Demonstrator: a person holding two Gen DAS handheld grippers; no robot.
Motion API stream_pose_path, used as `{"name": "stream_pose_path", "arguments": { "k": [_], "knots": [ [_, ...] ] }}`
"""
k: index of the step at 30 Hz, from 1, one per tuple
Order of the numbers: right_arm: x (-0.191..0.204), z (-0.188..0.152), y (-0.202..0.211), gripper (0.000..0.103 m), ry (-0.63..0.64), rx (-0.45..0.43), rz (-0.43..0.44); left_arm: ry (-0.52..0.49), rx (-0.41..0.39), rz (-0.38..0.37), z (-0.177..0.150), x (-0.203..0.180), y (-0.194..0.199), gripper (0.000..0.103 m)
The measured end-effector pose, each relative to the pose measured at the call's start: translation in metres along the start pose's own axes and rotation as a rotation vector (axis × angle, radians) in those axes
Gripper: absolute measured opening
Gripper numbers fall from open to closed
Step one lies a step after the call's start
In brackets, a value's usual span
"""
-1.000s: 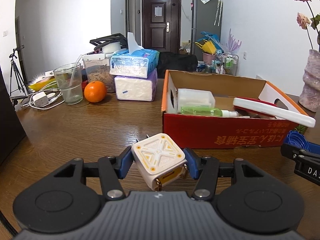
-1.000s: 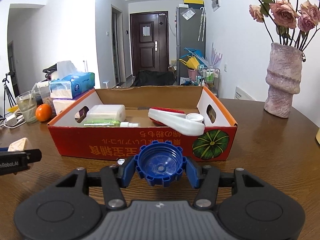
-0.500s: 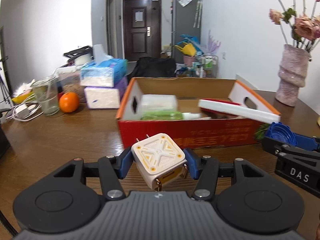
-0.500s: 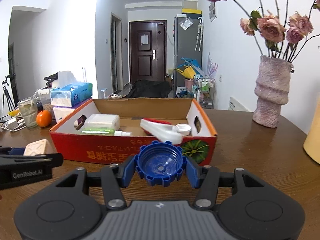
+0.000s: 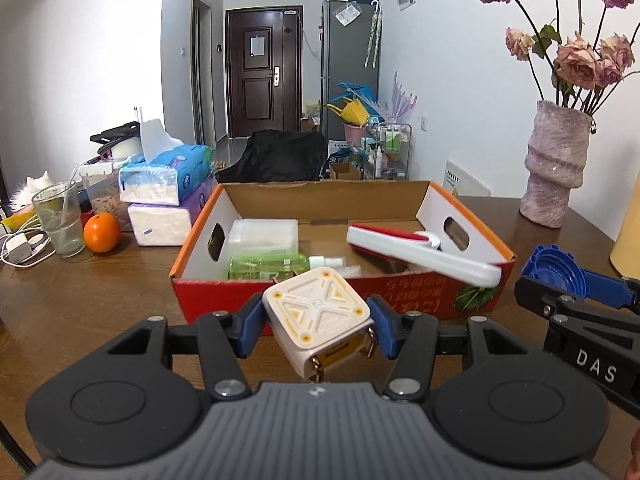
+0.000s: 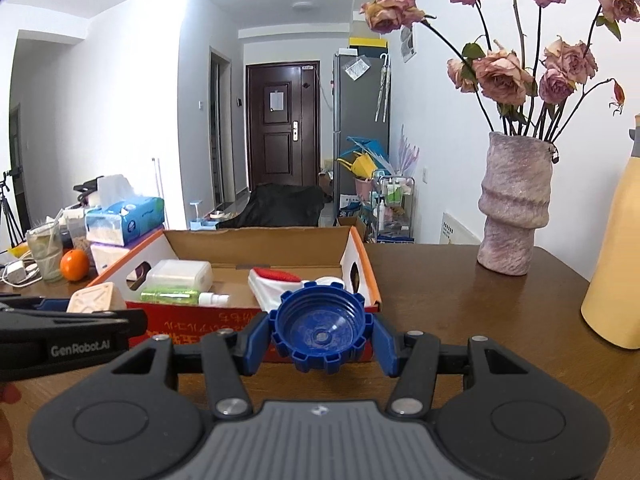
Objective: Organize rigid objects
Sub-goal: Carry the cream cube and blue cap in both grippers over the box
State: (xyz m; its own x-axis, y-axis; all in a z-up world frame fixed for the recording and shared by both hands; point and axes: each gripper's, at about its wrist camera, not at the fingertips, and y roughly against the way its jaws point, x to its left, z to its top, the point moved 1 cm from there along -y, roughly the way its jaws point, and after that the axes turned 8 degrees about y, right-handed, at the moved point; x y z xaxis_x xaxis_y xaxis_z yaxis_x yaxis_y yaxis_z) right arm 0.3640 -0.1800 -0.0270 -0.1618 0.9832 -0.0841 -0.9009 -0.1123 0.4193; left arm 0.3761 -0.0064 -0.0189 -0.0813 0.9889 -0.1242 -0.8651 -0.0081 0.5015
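Meanwhile the wooden table carried the red cardboard box, which sat closer and more squarely ahead of both cameras than a second earlier, when it had lain off to the right in the left wrist view. Its interior was now visible from a higher angle: a clear plastic case at the back left, a green spray bottle in front of it, and a long white-and-red tool leaning over the right front rim. The pink vase of dried roses (formerly at the frame's edge) stood well apart on the right. The left gripper stayed clamped on the cream charger cube, held above the table just before the box's front wall. The right gripper likewise kept its grasp on the blue bottle cap, hollow side facing the camera, beside the box's right front corner.
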Motion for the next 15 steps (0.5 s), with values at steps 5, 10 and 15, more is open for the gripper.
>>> {"name": "stream_pose_path", "arguments": {
  "k": [5,10,15],
  "knots": [
    [-0.004,0.006,0.001,0.053,-0.002,-0.019,0.006,0.012,-0.022,0.0,0.01,-0.005,-0.001,0.057],
    [-0.01,0.011,-0.002,0.053,-0.005,-0.031,0.007,0.018,-0.04,-0.013,0.02,-0.011,-0.004,0.057],
    [-0.017,0.014,-0.009,0.053,-0.016,-0.032,-0.004,0.017,-0.051,-0.032,0.03,-0.018,-0.013,0.057]
  ]
}}
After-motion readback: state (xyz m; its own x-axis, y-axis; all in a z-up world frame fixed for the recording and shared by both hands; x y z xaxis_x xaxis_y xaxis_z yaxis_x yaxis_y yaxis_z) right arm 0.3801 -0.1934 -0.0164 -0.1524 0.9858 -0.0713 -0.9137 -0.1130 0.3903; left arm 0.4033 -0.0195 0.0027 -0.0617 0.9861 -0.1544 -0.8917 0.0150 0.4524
